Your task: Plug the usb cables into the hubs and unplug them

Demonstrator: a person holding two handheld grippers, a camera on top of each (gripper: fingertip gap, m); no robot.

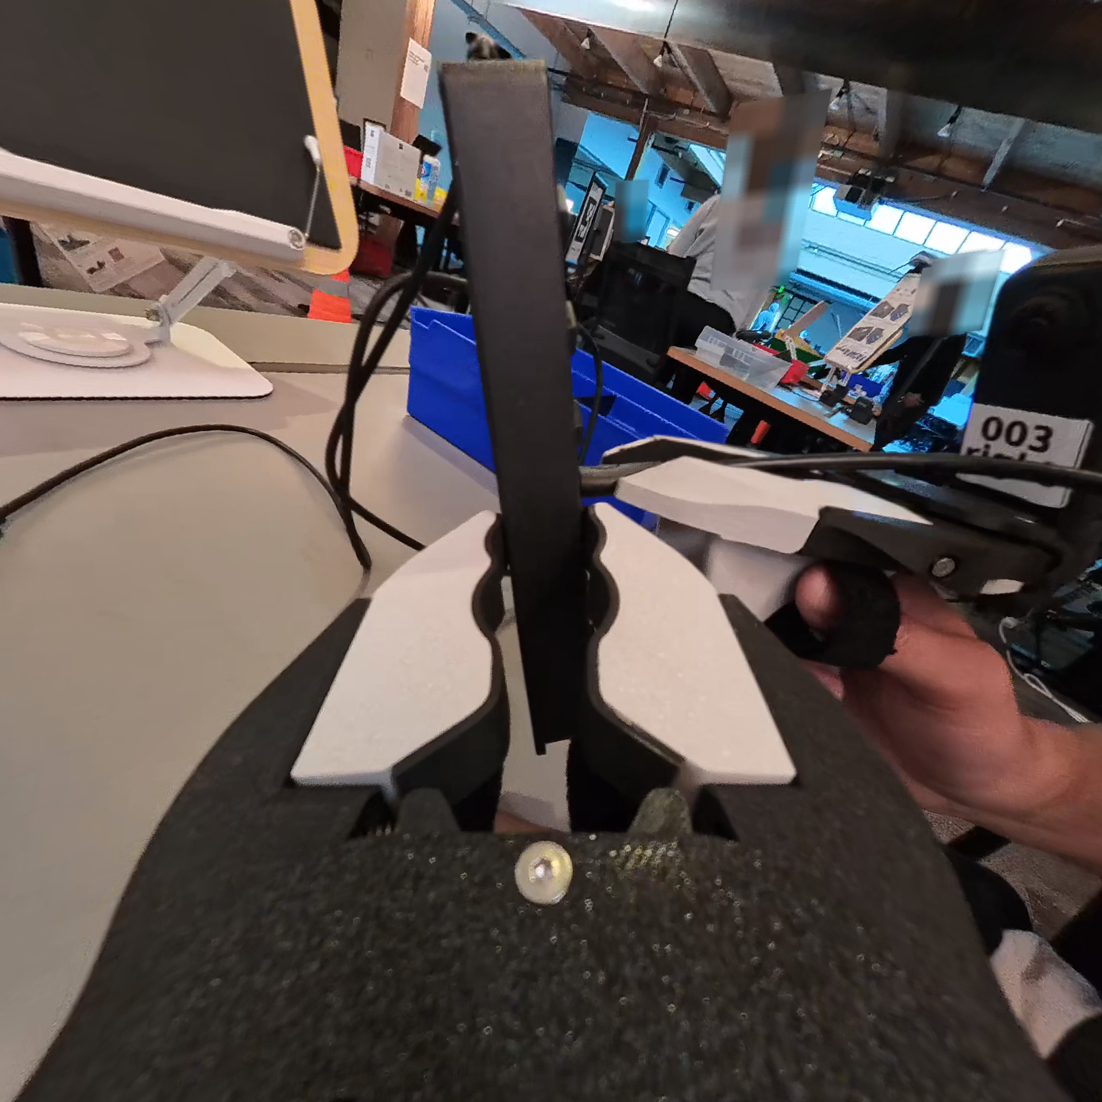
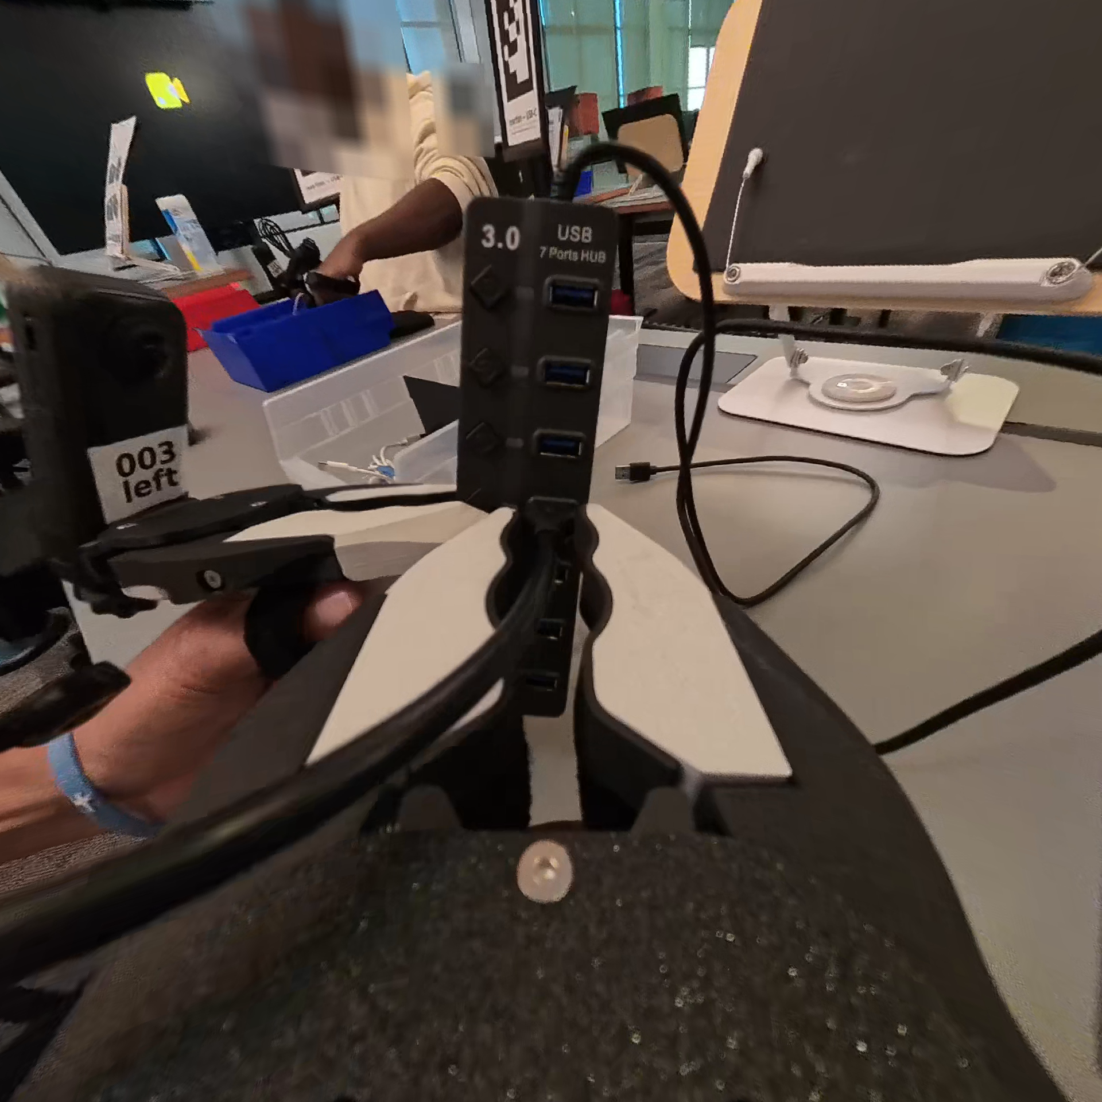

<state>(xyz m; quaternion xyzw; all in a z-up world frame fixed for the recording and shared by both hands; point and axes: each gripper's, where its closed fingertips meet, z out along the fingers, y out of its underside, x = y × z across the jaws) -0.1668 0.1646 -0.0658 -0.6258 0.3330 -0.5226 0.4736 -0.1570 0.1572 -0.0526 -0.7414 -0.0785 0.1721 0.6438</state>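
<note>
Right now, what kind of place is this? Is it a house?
Probably not a house. It looks like a big shared workshop or lab: grey worktables, a blue parts bin, other benches with people working behind, and bare wooden ceiling beams. A black USB hub is held up.

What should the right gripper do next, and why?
Probably pull straight back off the hub. The right gripper is shut on the plug, which looks seated in the fourth port, while the left gripper clamps the hub's edge and braces it. Whether this cable is going in or coming out is unclear.
</note>
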